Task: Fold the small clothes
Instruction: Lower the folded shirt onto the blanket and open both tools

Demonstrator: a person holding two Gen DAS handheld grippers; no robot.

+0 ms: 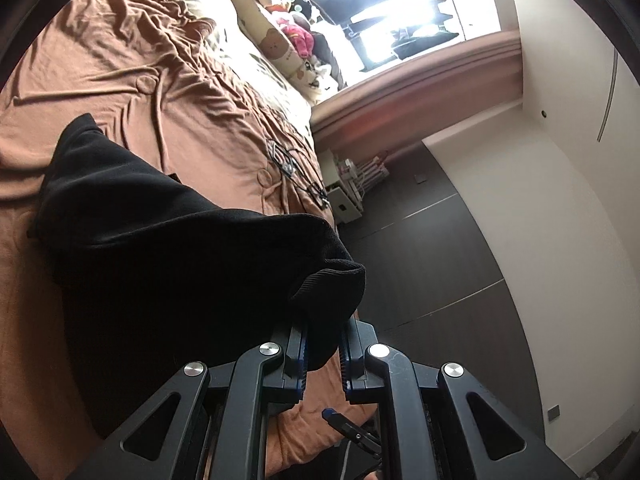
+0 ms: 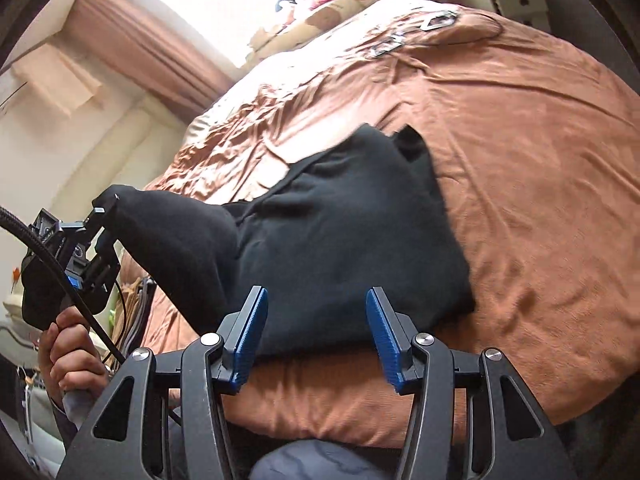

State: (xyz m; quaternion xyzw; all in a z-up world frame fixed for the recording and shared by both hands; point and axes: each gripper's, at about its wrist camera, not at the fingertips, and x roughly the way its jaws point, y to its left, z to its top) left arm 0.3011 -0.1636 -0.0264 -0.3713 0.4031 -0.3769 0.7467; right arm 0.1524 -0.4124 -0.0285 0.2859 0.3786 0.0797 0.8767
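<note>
A bed (image 2: 540, 200) with rust-brown cover. The left gripper (image 1: 323, 354) pinches a black garment's (image 2: 340, 240) ribbed cuff, lifted leftward; the right gripper (image 2: 316, 336) gapes empty just before its near edge.

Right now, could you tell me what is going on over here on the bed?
A person is folding a black garment on a bed with a brown cover, using a handheld gripper in each hand. The left gripper is shut on a ribbed edge of the garment and holds that part lifted off the bed. The right gripper is open with nothing between its pads, just above the garment's near edge. The rest of the garment lies on the cover.
</note>
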